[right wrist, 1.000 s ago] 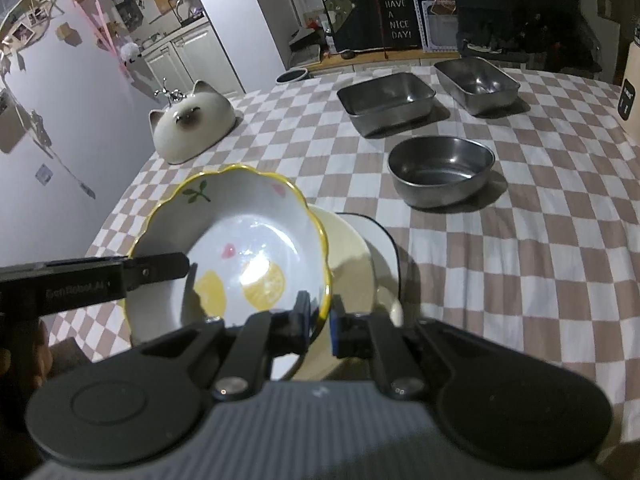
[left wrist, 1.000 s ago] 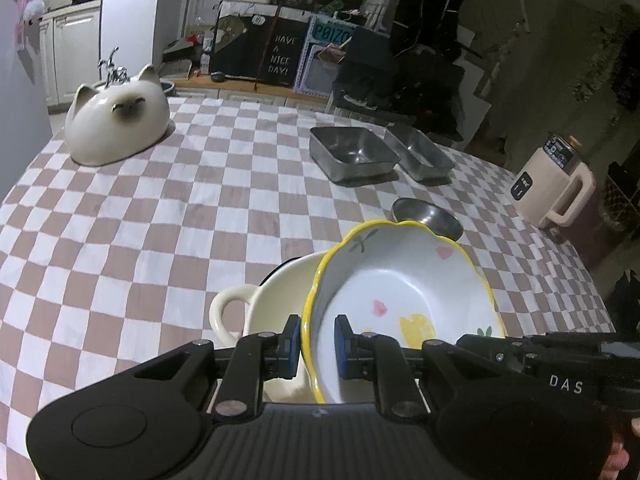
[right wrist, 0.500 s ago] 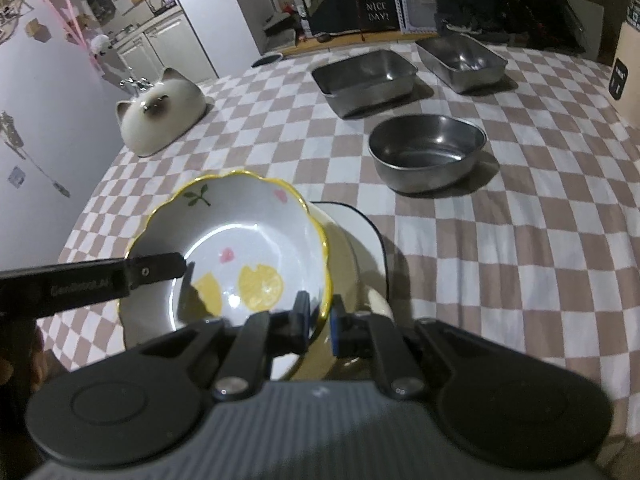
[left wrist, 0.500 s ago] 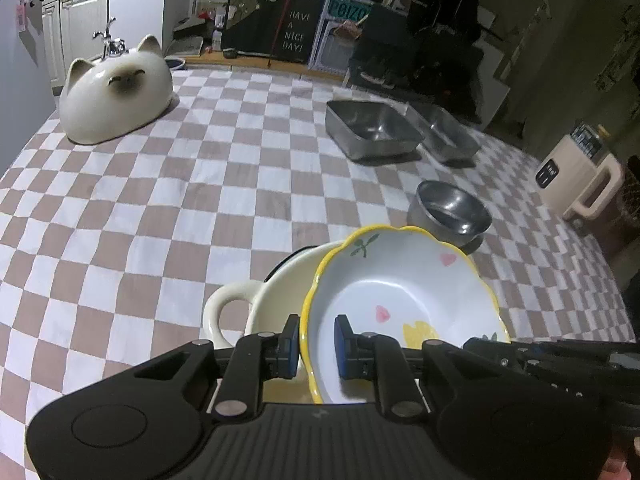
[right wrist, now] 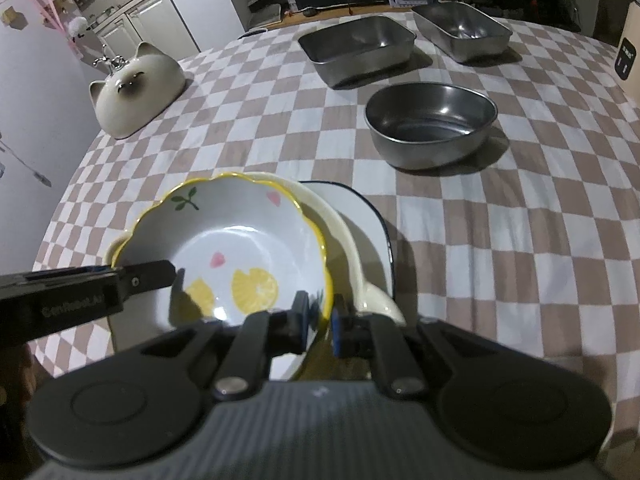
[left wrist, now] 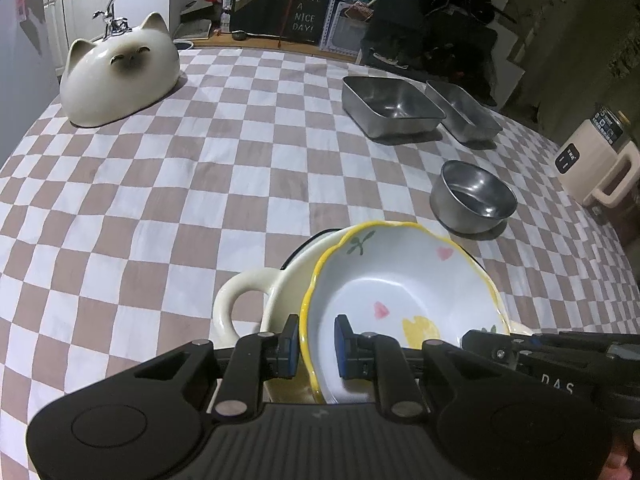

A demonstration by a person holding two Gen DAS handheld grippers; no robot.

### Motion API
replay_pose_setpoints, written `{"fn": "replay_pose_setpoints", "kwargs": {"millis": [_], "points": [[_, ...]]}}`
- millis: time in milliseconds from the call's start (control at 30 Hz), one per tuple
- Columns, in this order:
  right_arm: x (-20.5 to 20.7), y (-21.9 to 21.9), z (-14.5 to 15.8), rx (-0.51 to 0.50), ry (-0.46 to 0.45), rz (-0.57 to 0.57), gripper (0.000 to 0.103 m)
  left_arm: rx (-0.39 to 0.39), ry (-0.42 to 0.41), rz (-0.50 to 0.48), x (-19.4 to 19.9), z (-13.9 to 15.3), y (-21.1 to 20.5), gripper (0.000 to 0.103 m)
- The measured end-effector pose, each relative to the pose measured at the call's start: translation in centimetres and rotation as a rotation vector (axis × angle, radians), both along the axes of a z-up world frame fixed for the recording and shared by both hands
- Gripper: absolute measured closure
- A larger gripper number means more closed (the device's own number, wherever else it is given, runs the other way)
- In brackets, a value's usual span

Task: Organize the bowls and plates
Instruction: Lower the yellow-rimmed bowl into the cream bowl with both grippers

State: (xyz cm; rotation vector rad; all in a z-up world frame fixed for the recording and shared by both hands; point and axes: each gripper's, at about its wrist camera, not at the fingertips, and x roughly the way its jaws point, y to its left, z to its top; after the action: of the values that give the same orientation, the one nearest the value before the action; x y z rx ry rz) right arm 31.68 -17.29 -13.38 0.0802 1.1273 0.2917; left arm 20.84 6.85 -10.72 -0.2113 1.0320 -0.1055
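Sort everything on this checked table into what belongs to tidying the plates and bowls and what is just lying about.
Part of the job:
- yellow-rimmed bowl, its rim pinched by the left claw and right claw
- cream handled dish under it
- blue-rimmed plate
- round steel bowl
- two steel trays

Just lying about:
- cat-shaped ceramic
- beige appliance

The yellow-rimmed bowl (left wrist: 404, 304) has sunk lower, seemingly down into the cream handled dish (left wrist: 276, 296) beneath.
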Motion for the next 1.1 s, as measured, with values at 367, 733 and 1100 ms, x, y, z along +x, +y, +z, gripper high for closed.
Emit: {"fn": "replay_pose_setpoints", "kwargs": {"millis": [367,733,1100], "points": [[0.2,0.2,0.0,-0.010,0.009,-0.003,0.090,0.002,0.033,-0.031,-0.5,-0.2,0.0,0.085],[0.2,0.1,-0.2,-0.009,0.021,0.005,0.090,0.004,0.032,-0.027,-0.8,0.0,0.1,0.085],[0.0,-0.4,0.2,-0.011,0.003,0.005,0.093,0.009,0.004,-0.028,-1.1,0.5,0.3,0.085]]}}
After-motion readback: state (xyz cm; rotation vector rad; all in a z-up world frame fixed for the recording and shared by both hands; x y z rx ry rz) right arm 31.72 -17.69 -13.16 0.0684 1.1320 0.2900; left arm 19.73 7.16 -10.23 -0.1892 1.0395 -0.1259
